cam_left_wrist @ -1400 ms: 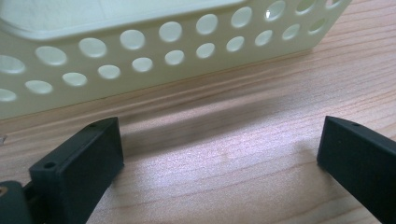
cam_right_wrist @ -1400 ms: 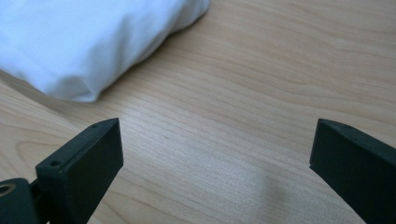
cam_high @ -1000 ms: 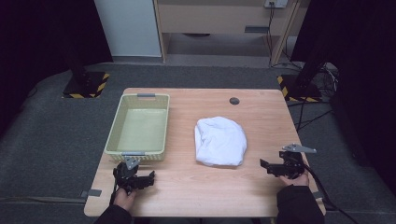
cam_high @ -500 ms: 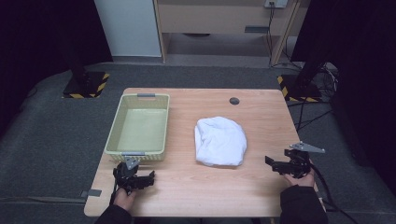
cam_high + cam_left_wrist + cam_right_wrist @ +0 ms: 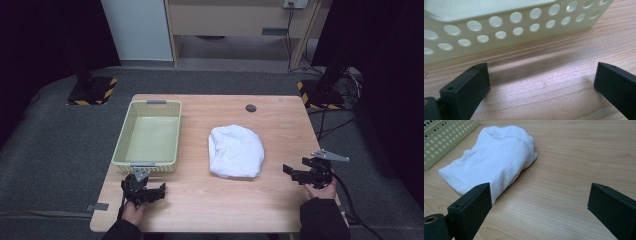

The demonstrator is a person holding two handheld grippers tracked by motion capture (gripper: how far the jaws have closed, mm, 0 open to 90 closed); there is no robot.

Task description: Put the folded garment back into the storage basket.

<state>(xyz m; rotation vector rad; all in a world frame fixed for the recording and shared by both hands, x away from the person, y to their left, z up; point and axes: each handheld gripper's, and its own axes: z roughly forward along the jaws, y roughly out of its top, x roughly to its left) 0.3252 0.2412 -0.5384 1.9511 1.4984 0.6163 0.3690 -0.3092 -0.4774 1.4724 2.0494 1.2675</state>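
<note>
A folded white cloth (image 5: 236,150) lies in the middle of the wooden table (image 5: 210,210), right of a pale yellow perforated basket (image 5: 148,135). My left gripper (image 5: 154,193) rests low at the front left, just in front of the basket's near wall (image 5: 506,27), open with nothing between its jaws. My right gripper (image 5: 294,173) is at the front right, open and empty, pointing toward the cloth (image 5: 494,157), which lies a short way ahead of its jaws. The basket's corner (image 5: 441,137) shows beyond the cloth.
A small dark round disc (image 5: 250,108) sits near the table's far edge. Grey carpet surrounds the table, with black stands on striped bases (image 5: 92,90) at both far sides. A wooden cabinet (image 5: 235,20) stands behind.
My right gripper has drifted slightly right and toward the front edge, away from the cloth. The left gripper, cloth and basket have stayed put.
</note>
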